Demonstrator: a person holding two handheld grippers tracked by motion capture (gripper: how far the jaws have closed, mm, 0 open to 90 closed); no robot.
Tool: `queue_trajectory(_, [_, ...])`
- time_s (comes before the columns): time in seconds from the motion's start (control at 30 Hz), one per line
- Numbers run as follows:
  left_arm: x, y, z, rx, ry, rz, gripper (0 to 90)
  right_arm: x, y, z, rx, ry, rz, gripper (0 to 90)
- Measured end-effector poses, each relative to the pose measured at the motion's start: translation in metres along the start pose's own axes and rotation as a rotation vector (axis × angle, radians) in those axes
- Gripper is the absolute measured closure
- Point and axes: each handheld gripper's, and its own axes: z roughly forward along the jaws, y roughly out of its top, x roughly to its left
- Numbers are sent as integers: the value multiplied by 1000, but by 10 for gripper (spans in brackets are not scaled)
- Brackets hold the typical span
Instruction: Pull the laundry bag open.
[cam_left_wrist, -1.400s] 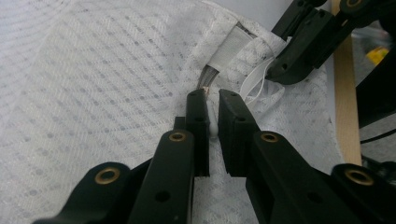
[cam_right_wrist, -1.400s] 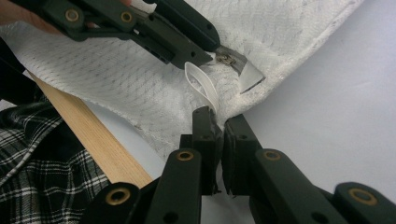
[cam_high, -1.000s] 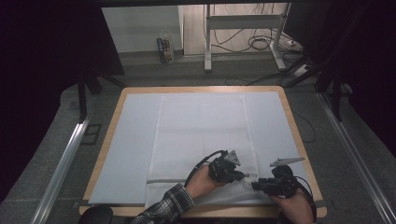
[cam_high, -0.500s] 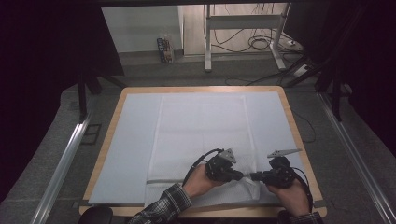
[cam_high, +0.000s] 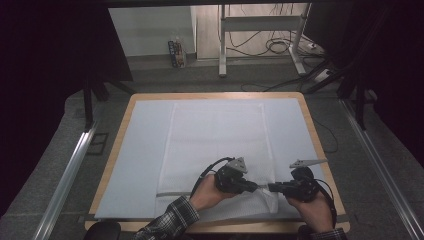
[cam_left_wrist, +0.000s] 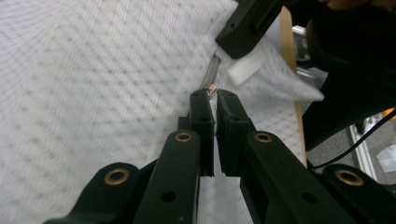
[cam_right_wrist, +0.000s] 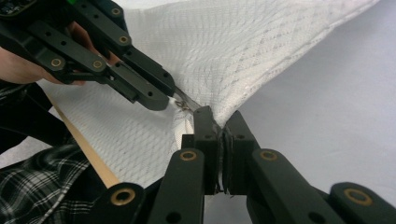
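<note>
A white mesh bag (cam_high: 215, 135) lies flat on a pale blue mat (cam_high: 142, 150). A grey zipper (cam_high: 172, 193) runs along its near edge. My left gripper (cam_high: 254, 188) is shut on the small metal zipper pull (cam_left_wrist: 211, 88), pointing right along the zipper. My right gripper (cam_high: 272, 188) faces it tip to tip and is shut on the bag's mesh end (cam_right_wrist: 224, 105), just beyond the pull. In the left gripper view the right gripper's jaw sits close ahead over a white tab (cam_left_wrist: 245, 70). The right gripper view shows the left gripper (cam_right_wrist: 156, 95) close at upper left.
The mat covers a wooden table (cam_high: 320, 145) whose front edge lies under both hands. Metal rails run along the left (cam_high: 70, 175) and right (cam_high: 380, 165). A desk frame and cables (cam_high: 260, 45) stand on the floor behind the table.
The right gripper has shifted slightly away from the front edge and closed on the bag's end beside the left gripper. The left hand has stayed in place.
</note>
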Motion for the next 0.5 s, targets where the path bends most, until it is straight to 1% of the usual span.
queue_trajectory(0.07, [1, -4, -2, -4, -2, -13, 867, -1, -1, 0, -2, 5, 4, 854])
queue_trajectory(0.13, [2, -5, -2, -3, 2, -12, 868, -1, -1, 0, -1, -1, 4, 854])
queue_trajectory(0.2, [3, -8, -6, -12, -9, -20, 868, -1, -1, 0, -1, 10, 7, 854])
queue_trajectory(0.27, [2, -8, -7, -8, -2, -19, 868, -1, -1, 0, 0, 8, 4, 854])
queue_trajectory(0.3, [2, -9, -9, 0, 10, -11, 868, 1, -1, 1, 3, -9, -5, 854])
queue_trajectory(0.37, [4, -12, -12, 2, 14, -18, 868, 1, -1, -1, 4, -19, -6, 854])
queue_trajectory(0.5, [7, -17, -17, 0, 18, -23, 868, -2, -3, -3, -3, -18, 4, 854])
